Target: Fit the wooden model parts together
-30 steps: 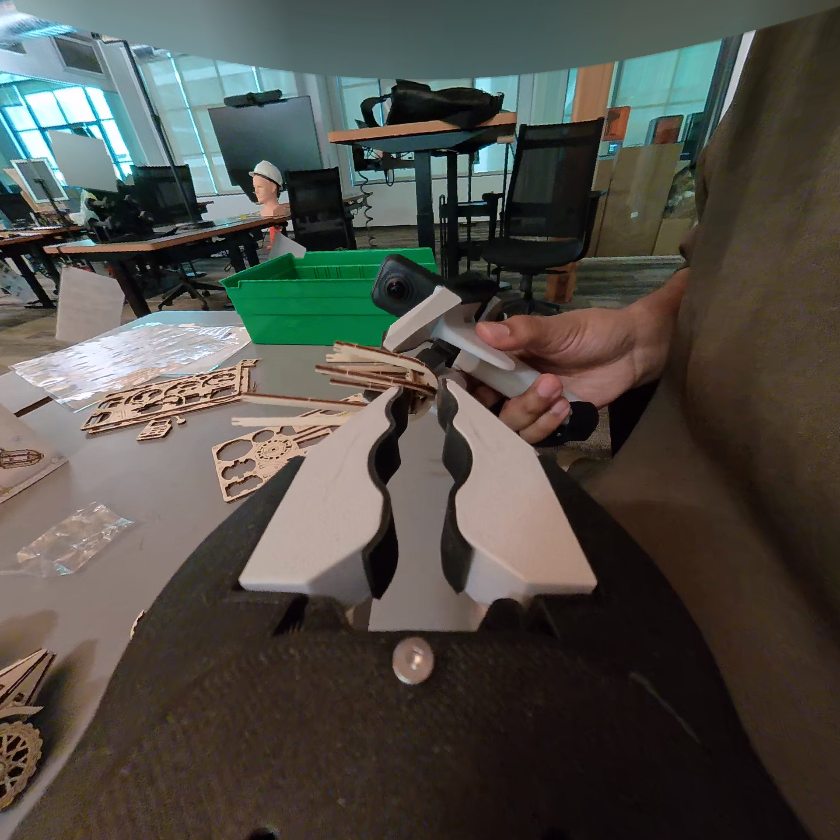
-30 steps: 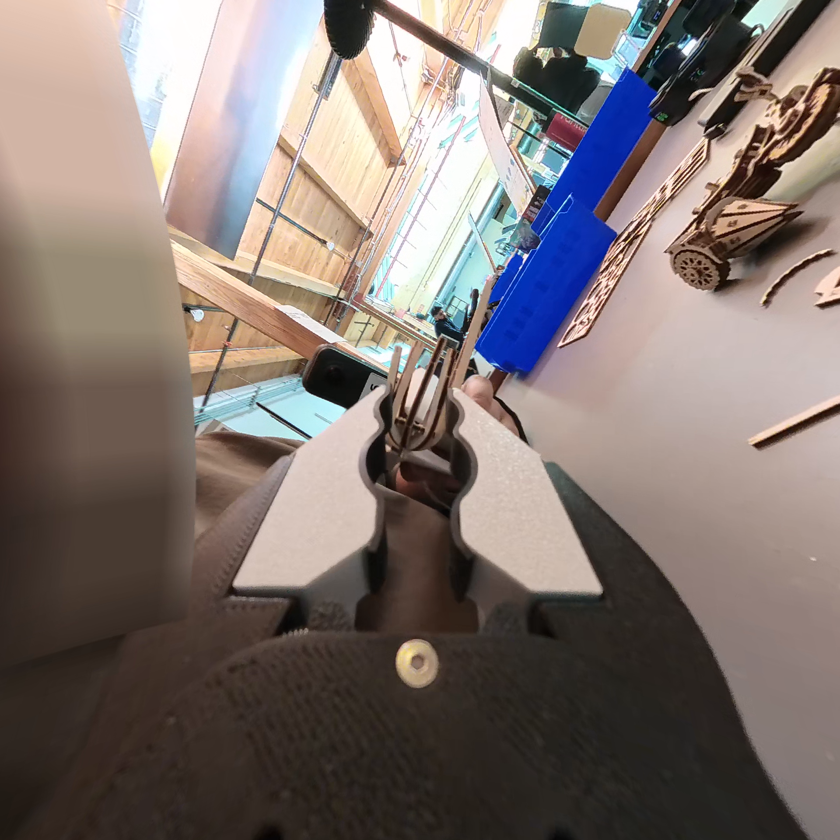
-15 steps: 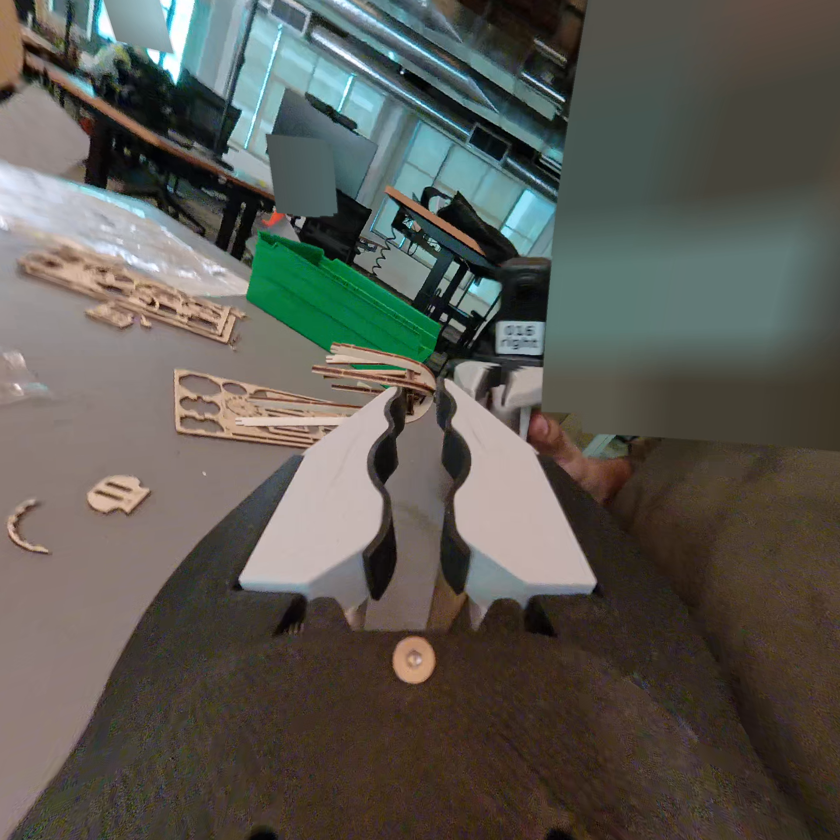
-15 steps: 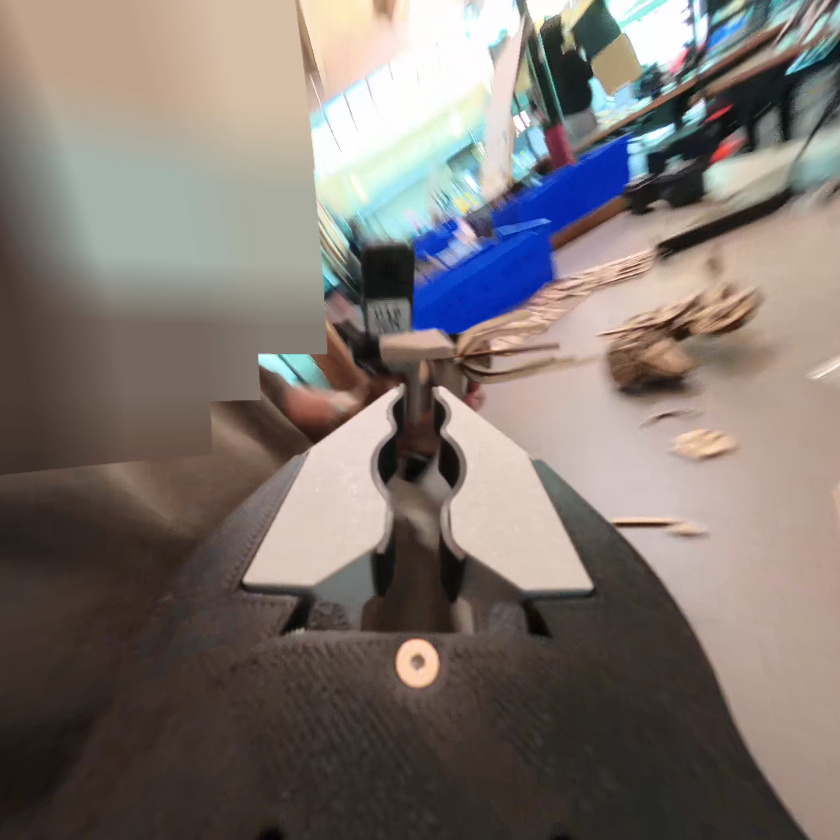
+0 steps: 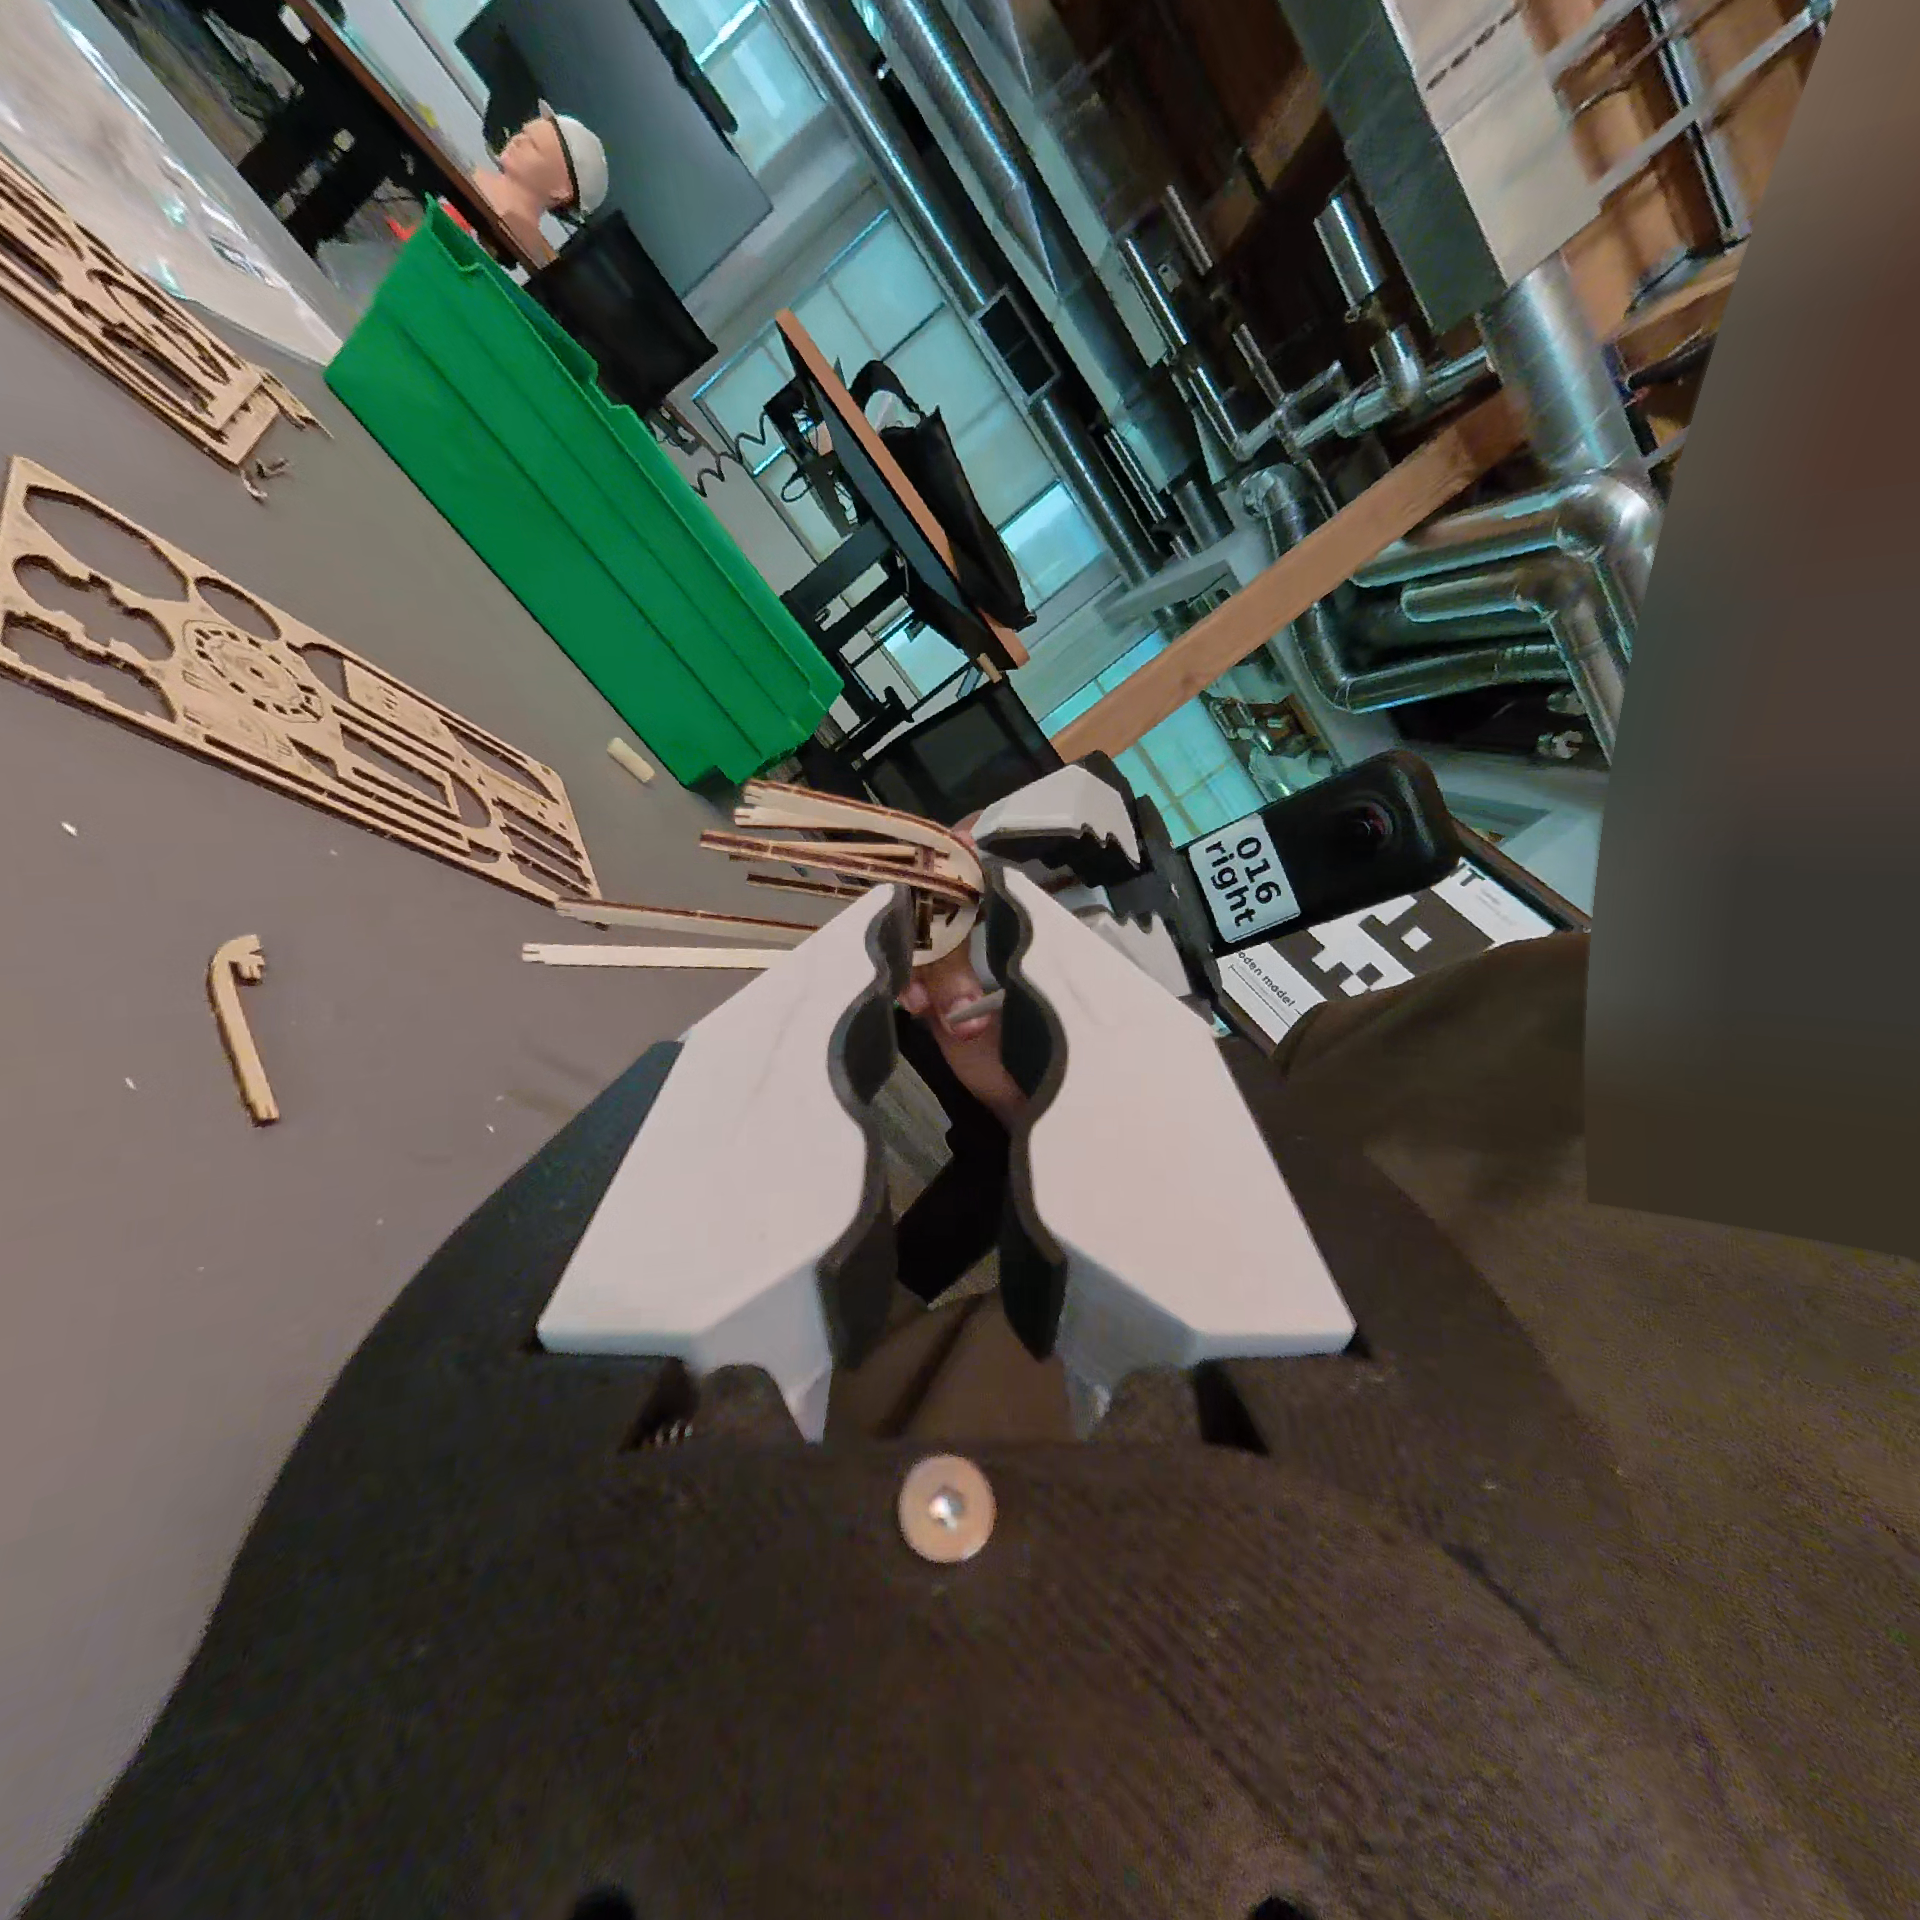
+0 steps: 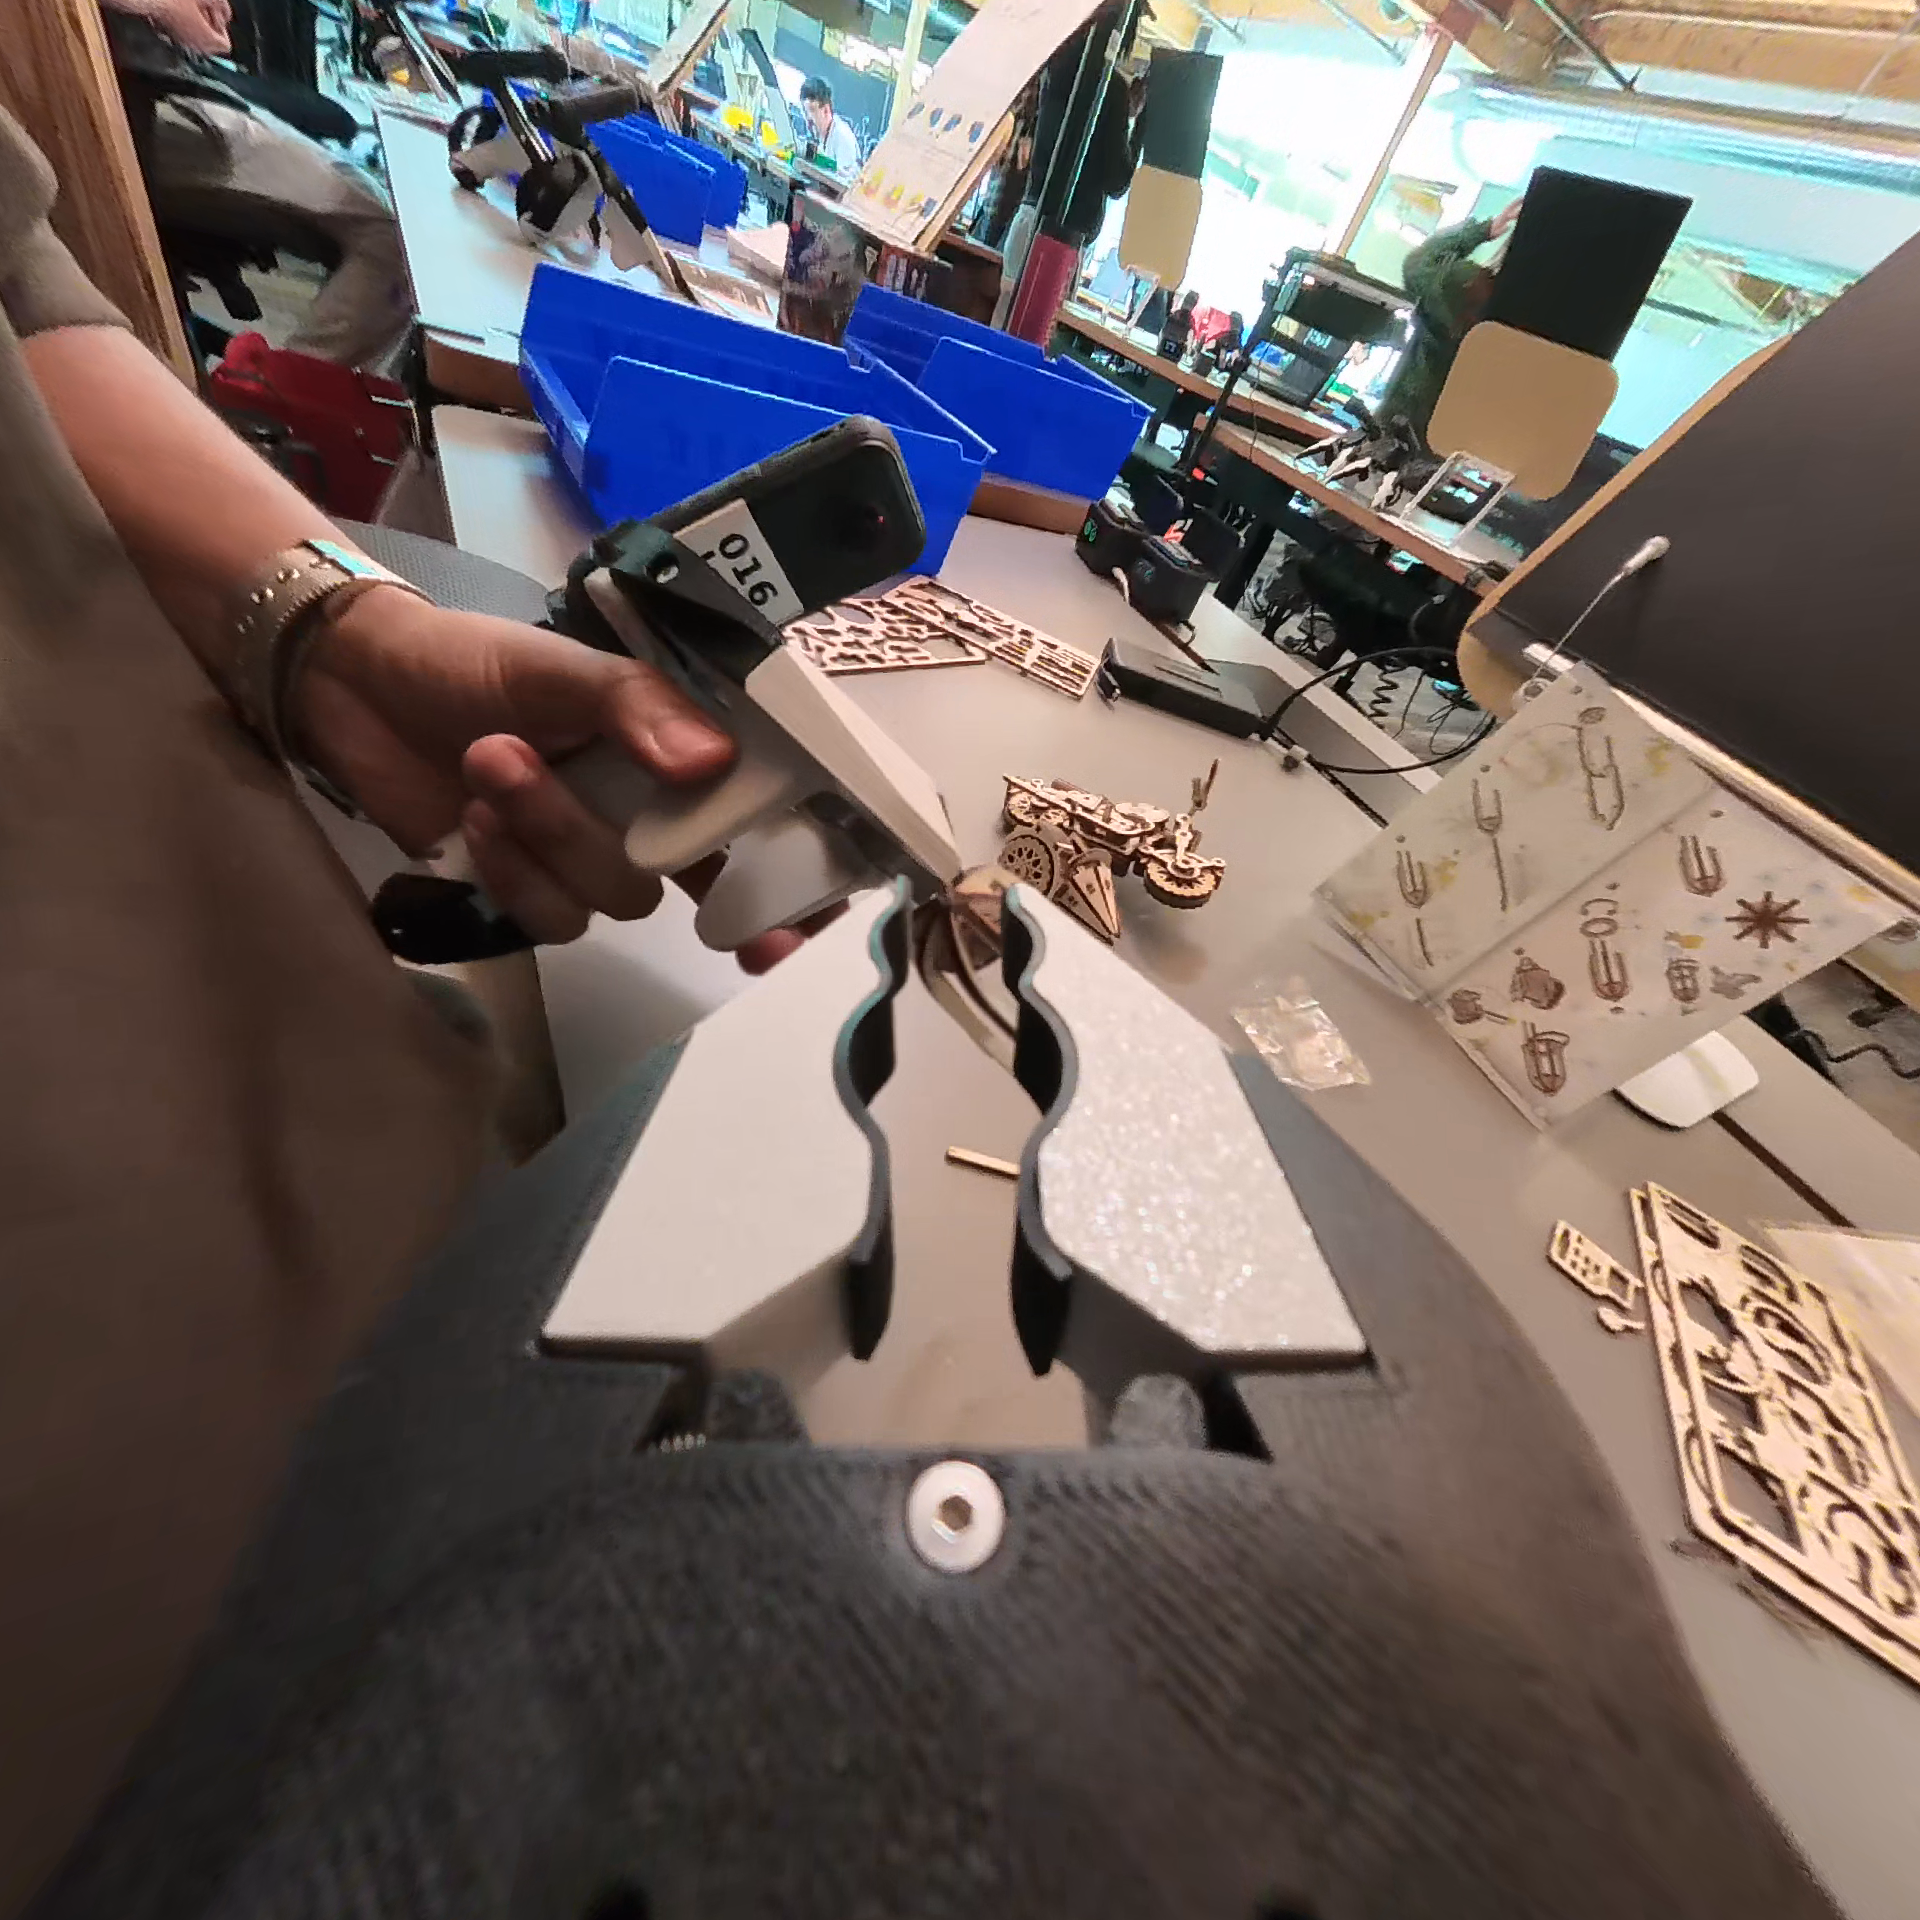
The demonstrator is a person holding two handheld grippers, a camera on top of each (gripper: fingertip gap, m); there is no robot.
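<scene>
A wooden sub-assembly of curved ribs (image 5: 831,842) sits at my left gripper's (image 5: 943,914) tips in the left wrist view, held above the grey table (image 5: 312,1039). The left gripper is shut on its rounded end. The right gripper's fingers (image 5: 1049,831) meet the same piece from the far side. In the right wrist view my right gripper (image 6: 958,920) is closed on the wooden piece (image 6: 971,935), and the left gripper (image 6: 831,769), held by a hand, comes in from the upper left and touches it. Most of the piece is hidden by the fingers there.
A green bin (image 5: 582,520), cut-out wooden sheets (image 5: 281,707), loose slats (image 5: 665,935) and a hook-shaped part (image 5: 244,1029) lie to the left. A finished wooden motorcycle (image 6: 1112,842), blue bins (image 6: 748,416), an instruction sheet (image 6: 1600,894), a wooden sheet (image 6: 1787,1434) and a small stick (image 6: 982,1161) are on the right side.
Both grippers have turned together with the wooden piece held between them. The left view has tilted over and the right view has swung round to face the tabletop.
</scene>
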